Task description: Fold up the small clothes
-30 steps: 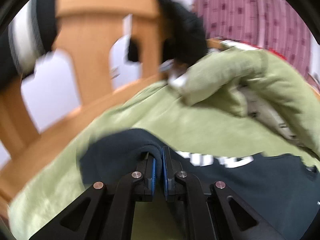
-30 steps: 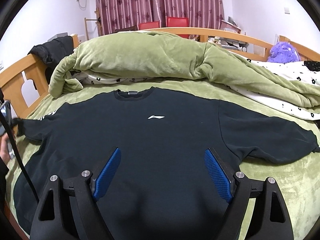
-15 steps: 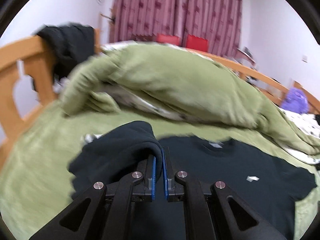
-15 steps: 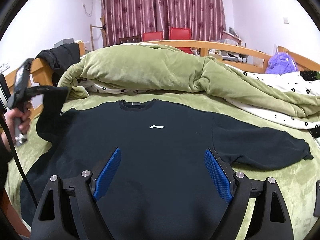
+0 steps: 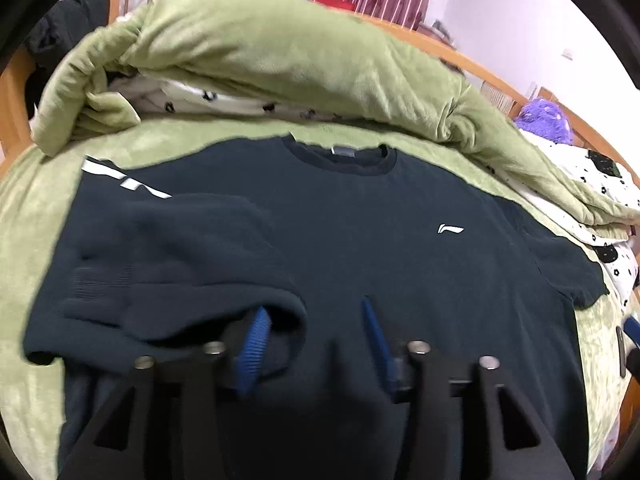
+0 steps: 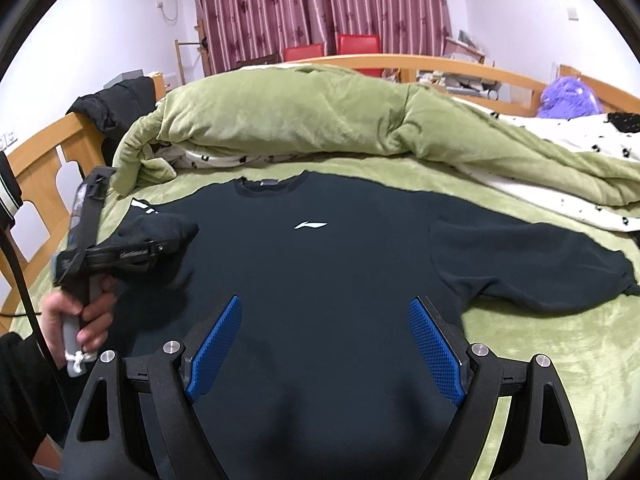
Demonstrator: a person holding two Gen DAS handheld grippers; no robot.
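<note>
Both grippers stood with their blue pads apart. On my left gripper the jaws were spread, and the folded-over sleeve draped against the left pad without being clamped. My right gripper hovered wide open above the lower body of the sweatshirt, touching nothing that I could see. My left hand gripped the handle of the left tool at the left side of the bed.

Edges and clearance: the green bed cover lay bare to the right of the garment and in a narrower strip on the left. A wooden bed frame bounded the left side. The bunched green quilt lay just beyond the collar, closing off the far side. A purple plush toy sat well apart at the far right.

Garment condition: the sweatshirt was dark navy, spread flat, front up, collar toward the quilt, with a small white logo on the chest. One sleeve was folded inward onto the chest, showing white lettering near the shoulder. The other sleeve lay extended outward, its cuff near the right edge of the bed.
</note>
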